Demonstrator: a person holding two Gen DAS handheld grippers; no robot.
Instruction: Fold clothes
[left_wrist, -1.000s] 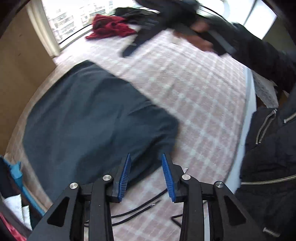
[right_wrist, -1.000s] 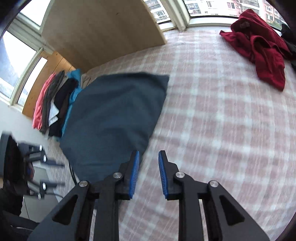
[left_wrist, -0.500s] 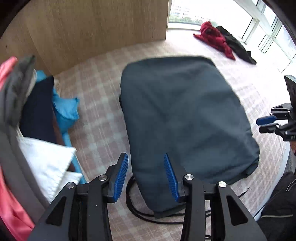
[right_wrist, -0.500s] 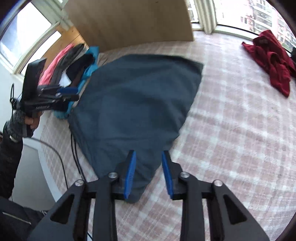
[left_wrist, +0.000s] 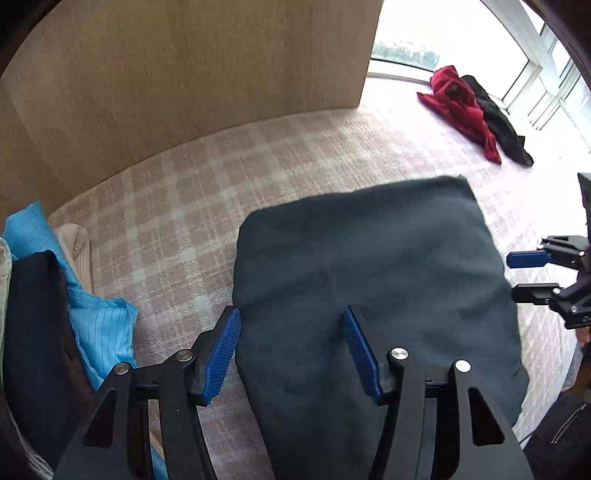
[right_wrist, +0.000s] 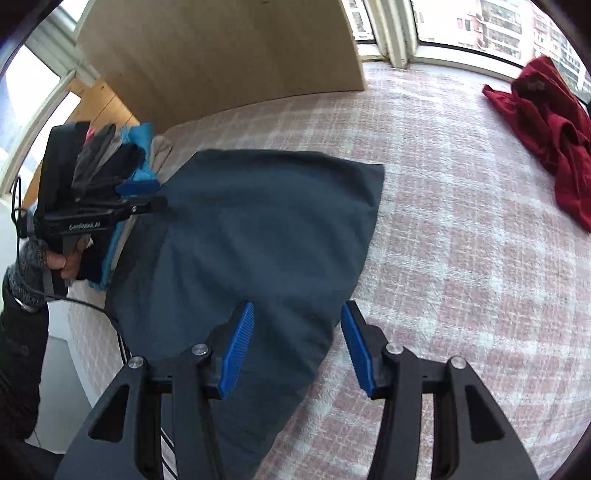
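Left wrist view: my left gripper (left_wrist: 291, 350) tilted steeply down, jaws just widening, unclenched over dark teal garment (left_wrist: 369, 277) | right gripper (right_wrist: 297, 345) likewise released above its near-right corner | garment flat on plaid bed (right_wrist: 461, 221)

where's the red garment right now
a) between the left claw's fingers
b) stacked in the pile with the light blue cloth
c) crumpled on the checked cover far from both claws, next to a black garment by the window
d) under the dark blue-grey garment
c: the red garment lies crumpled on the checked cover near the window, beside a black garment, well beyond the dark blue-grey garment that both claws hover over.
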